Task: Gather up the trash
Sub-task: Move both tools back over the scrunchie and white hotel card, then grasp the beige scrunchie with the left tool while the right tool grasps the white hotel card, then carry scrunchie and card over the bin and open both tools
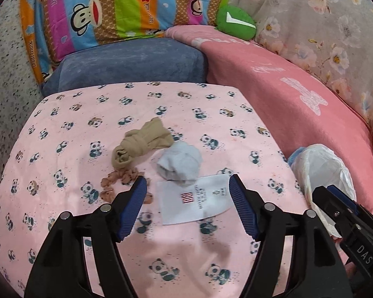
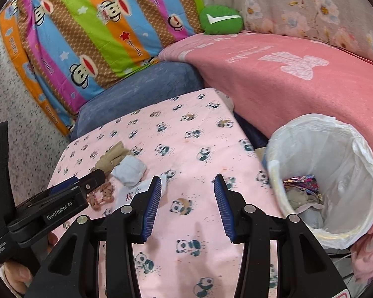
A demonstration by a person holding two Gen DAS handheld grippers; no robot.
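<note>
On the pink panda-print cloth (image 1: 62, 124) lie a tan knotted stocking (image 1: 139, 142), a pale blue-grey wad (image 1: 179, 162), a white paper slip with a red mark (image 1: 194, 202) and brown crumpled bits (image 1: 121, 180). My left gripper (image 1: 188, 187) is open, hovering over the paper slip just short of the wad, nothing between its fingers. My right gripper (image 2: 187, 186) is open over bare cloth, empty, right of the pile. The left gripper (image 2: 69, 191) shows at the left of the right wrist view. The bin (image 2: 360, 173), lined with a white bag, holds wrappers and cloth scraps.
A blue cushion (image 1: 131, 62) and a striped cartoon pillow (image 1: 112, 7) lie behind the cloth. A pink blanket (image 1: 298, 94), a green plush (image 1: 236, 22) and a floral cover (image 1: 323, 12) fill the right. The bin (image 1: 320, 168) stands at the cloth's right edge.
</note>
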